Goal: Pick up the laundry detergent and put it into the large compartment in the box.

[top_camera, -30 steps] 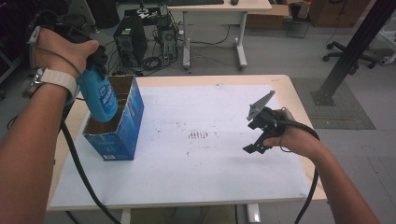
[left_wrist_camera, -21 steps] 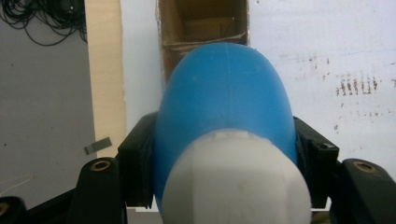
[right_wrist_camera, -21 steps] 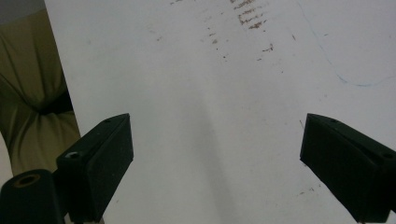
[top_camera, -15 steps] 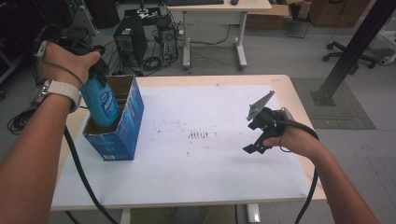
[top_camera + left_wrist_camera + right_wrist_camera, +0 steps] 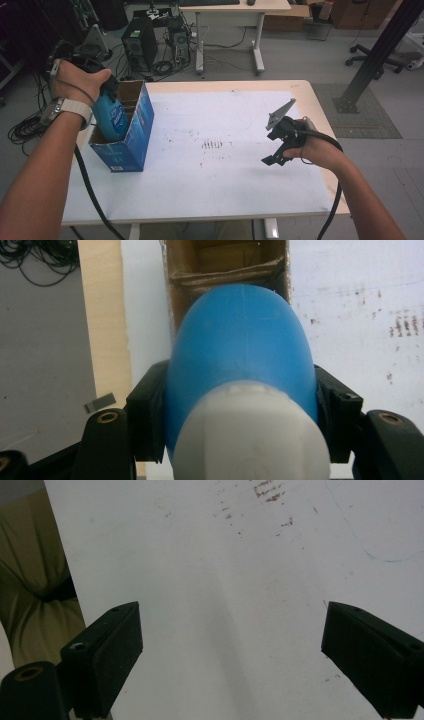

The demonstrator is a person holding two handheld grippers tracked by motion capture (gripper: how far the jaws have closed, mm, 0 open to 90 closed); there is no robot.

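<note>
A white table (image 5: 215, 200) with dark speckles near its middle fills the centre of the high view. Upper left of the frame, a black computer tower (image 5: 140, 46) stands among tangled cables (image 5: 22, 131). A desk (image 5: 235, 10) sits at top centre, an office chair's base (image 5: 364, 50) at upper right.

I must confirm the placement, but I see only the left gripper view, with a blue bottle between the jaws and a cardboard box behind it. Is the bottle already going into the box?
Observer: Yes. In the high view the blue bottle is partly inside the open top of the blue box, held by the left gripper.
Operator: Where does the box stand?
Observer: Near the left edge of the table.
Operator: And the other gripper?
Observer: The right gripper is at the table's right side, jaws wide open with nothing between them.
</note>
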